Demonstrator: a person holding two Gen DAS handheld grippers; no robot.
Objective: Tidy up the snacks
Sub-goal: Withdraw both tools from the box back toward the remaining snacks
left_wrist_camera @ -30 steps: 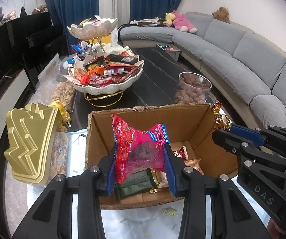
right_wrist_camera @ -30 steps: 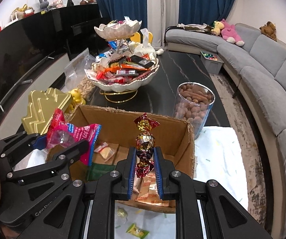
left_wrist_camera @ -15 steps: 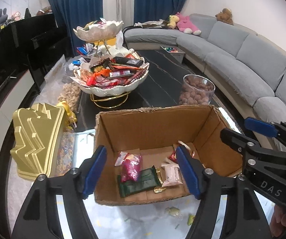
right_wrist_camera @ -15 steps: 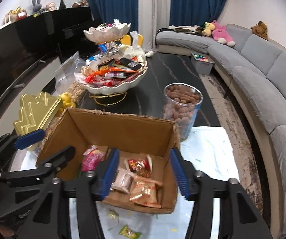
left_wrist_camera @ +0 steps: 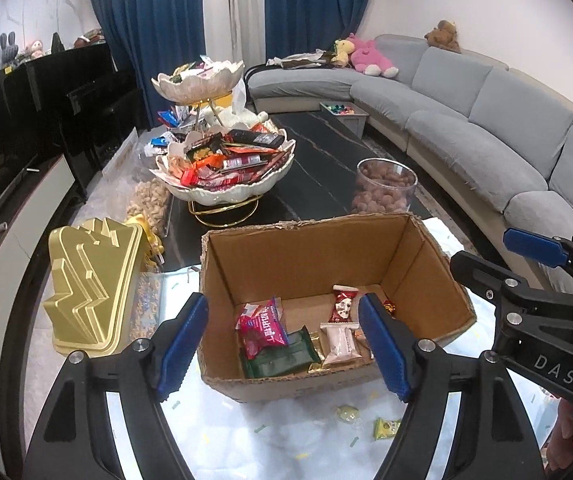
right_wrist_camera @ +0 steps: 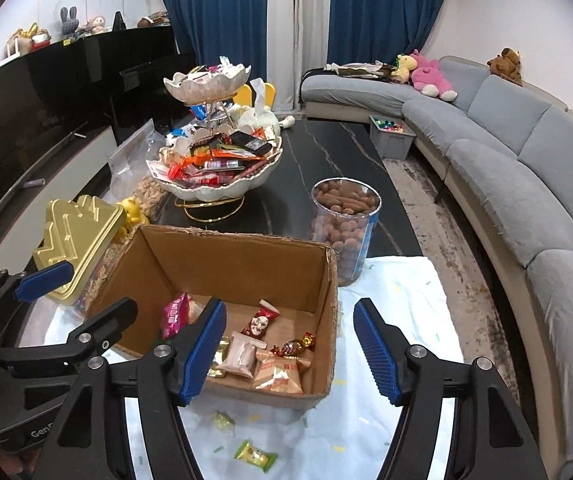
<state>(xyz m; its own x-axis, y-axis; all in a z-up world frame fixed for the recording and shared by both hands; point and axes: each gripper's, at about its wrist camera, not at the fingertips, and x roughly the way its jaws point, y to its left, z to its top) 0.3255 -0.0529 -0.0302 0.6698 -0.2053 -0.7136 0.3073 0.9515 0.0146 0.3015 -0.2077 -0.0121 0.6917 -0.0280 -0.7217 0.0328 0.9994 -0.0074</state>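
Released — pink packet (left_wrist_camera: 263, 326) now in box (left_wrist_camera: 306, 252), below both spread tongs (left_wrist_camera: 284, 342).

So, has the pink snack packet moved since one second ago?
Yes. The pink snack packet was between the left gripper's fingers above the cardboard box; now it lies on the box floor, and the gripper is open.

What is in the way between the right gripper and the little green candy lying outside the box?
Nothing visible. The green candy lies on the white cloth in front of the cardboard box, and the open right gripper hangs above it.
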